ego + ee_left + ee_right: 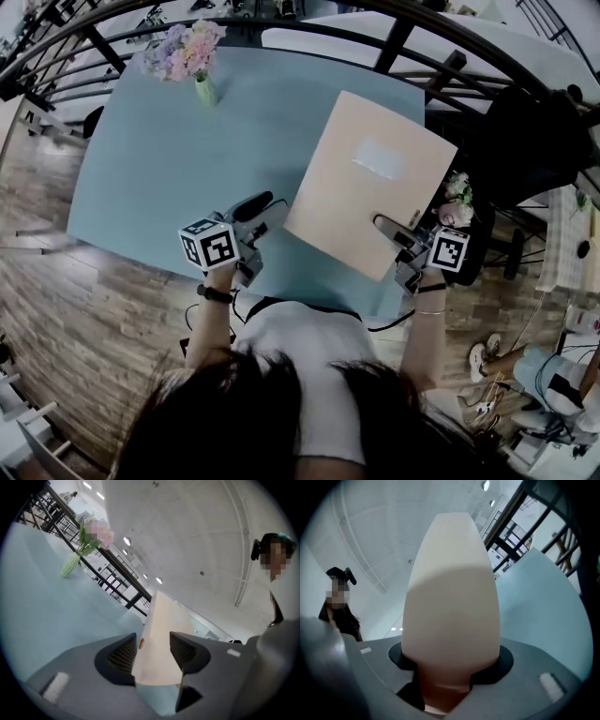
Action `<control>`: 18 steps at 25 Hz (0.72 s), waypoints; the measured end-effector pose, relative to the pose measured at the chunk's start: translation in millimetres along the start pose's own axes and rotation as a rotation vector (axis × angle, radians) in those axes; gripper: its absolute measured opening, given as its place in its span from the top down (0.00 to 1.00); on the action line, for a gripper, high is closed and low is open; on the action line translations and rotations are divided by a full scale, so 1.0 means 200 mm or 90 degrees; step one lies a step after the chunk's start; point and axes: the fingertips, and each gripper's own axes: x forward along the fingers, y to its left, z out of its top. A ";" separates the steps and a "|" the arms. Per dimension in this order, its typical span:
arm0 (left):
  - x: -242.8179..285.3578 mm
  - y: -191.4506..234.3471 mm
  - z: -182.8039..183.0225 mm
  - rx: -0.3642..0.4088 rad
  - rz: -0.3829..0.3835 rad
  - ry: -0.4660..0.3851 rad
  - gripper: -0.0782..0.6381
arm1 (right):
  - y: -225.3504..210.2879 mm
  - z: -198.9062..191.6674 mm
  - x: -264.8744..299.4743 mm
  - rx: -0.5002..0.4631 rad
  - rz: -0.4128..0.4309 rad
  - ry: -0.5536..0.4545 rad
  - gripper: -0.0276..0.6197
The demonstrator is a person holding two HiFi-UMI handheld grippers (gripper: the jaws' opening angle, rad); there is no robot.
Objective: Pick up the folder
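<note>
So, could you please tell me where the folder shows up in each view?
Head view: folder right of centre.
Left gripper view: folder low centre, between the jaws.
Right gripper view: folder fills the centre, between the jaws.
Shared landmark: the light blue table, seen in all three.

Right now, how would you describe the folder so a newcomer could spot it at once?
Find the light blue table; the folder is over its right side, nearest the person, its near corners between the jaws of the left gripper and right gripper. It is the only large, flat, peach rectangle, with a pale label, unlike the vase of flowers at the far left.
</note>
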 end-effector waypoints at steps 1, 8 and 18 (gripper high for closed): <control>0.00 -0.02 0.02 0.014 0.001 -0.005 0.51 | 0.02 0.02 -0.02 -0.016 -0.012 -0.009 0.52; 0.01 -0.15 0.17 0.128 0.028 -0.038 0.55 | 0.13 0.17 -0.10 -0.148 -0.124 -0.062 0.52; 0.03 -0.28 0.29 0.310 0.108 -0.049 0.62 | 0.20 0.28 -0.21 -0.347 -0.318 -0.102 0.53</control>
